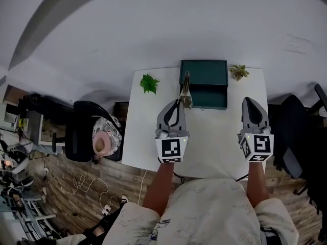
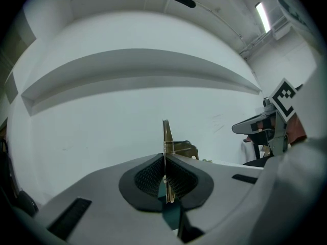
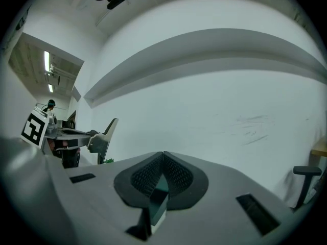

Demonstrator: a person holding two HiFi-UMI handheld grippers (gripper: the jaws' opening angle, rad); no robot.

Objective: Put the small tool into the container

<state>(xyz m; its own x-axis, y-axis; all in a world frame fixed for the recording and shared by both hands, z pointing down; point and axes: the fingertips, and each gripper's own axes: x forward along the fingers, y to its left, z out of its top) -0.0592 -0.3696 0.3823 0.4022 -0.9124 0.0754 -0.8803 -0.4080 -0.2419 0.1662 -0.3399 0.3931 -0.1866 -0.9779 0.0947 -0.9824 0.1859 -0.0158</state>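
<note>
Tool [image 1: 186, 88] held across the box's [image 1: 209, 78] left rim.
We note a plant [image 1: 149, 83] by the table's [image 1: 214, 147] left edge; left gripper [image 1: 179, 102] clamped on the thin tool; green box at the far edge; right gripper [image 1: 254, 102] closed, empty; bare tabletop between the two.

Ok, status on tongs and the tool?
Left tongs shut on small tool. Right tongs shut, empty. Tool beside container, not in yet. Nothing blocking.
</note>
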